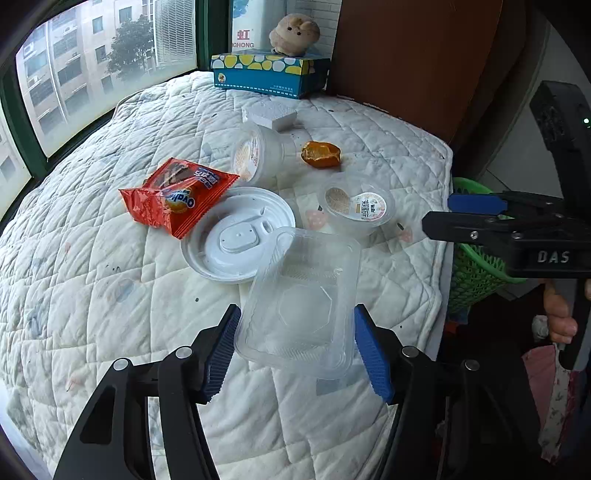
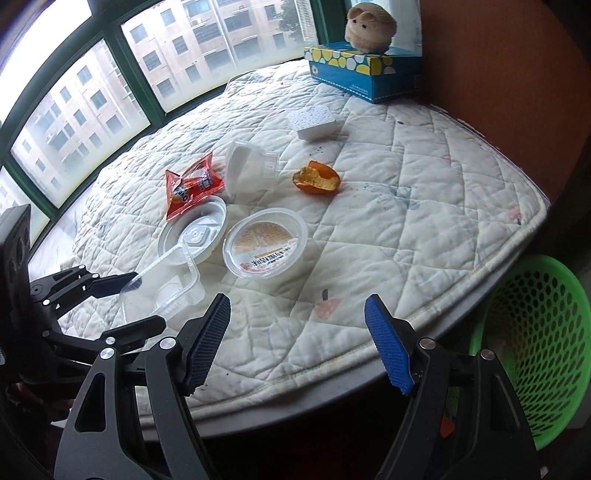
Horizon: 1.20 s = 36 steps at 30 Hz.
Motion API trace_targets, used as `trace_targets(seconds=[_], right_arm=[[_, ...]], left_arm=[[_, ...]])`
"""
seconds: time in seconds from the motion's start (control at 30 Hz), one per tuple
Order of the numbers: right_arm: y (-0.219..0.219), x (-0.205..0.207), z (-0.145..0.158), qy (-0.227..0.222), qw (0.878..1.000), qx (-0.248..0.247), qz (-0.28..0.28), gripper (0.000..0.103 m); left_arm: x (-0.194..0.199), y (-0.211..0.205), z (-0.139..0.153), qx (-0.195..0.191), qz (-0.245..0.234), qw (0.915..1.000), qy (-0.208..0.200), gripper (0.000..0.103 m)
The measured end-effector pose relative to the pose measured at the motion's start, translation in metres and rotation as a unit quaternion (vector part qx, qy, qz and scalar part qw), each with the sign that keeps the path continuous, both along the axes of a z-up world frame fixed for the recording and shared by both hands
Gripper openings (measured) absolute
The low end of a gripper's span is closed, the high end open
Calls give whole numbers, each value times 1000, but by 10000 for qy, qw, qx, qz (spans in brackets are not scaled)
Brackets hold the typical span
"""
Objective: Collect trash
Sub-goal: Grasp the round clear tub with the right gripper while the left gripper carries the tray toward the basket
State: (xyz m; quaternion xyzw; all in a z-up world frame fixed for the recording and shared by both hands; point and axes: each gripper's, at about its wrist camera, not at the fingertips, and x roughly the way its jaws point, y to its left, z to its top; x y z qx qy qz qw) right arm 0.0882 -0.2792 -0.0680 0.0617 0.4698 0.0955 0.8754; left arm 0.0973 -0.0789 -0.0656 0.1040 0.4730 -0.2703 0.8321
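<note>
Trash lies on a quilted table: a clear plastic tray (image 1: 301, 299) (image 2: 162, 286), a white lid (image 1: 236, 236) (image 2: 194, 232), a red snack wrapper (image 1: 177, 195) (image 2: 192, 184), a sealed pudding cup (image 1: 356, 205) (image 2: 264, 242), a tipped cup (image 1: 258, 151) (image 2: 249, 166) and an orange peel (image 1: 320, 154) (image 2: 316, 177). My left gripper (image 1: 297, 350) (image 2: 125, 306) stands around the clear tray, pads at its sides, tray tilted against the lid. My right gripper (image 2: 297, 341) (image 1: 436, 214) is open and empty near the table's front edge.
A green mesh basket (image 2: 535, 339) (image 1: 472, 266) stands below the table's right edge. A white foam block (image 2: 314, 120) (image 1: 269, 114), a blue tissue box (image 2: 365, 70) (image 1: 269, 74) with a plush toy (image 2: 369, 26) sit at the back. Windows on the left.
</note>
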Motion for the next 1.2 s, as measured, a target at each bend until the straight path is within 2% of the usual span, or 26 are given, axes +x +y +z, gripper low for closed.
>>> trace_targets(seconds=[0.3,0.53,0.63,0.9,1.2], right_arm=[[30,37,-19,151,9990,-132,392,75],[47,56,-29,148,9976,-440,522,75],[48,61,-31,147,9972,-582,453,67],[37,46,-20,18,9987,-391,333,65],[9,13,3,-207,9993,-307,33,65]], left_arm=[[5,35,18,-242,373,9990,-56,59],[8,44,24,-335,490,9982,-110,58],[9,43,24,-340,481,9982,-110,58],[6,36,27,-392,419,9983,-123,58],[0,5,35,-398,142,9989,-200,58]])
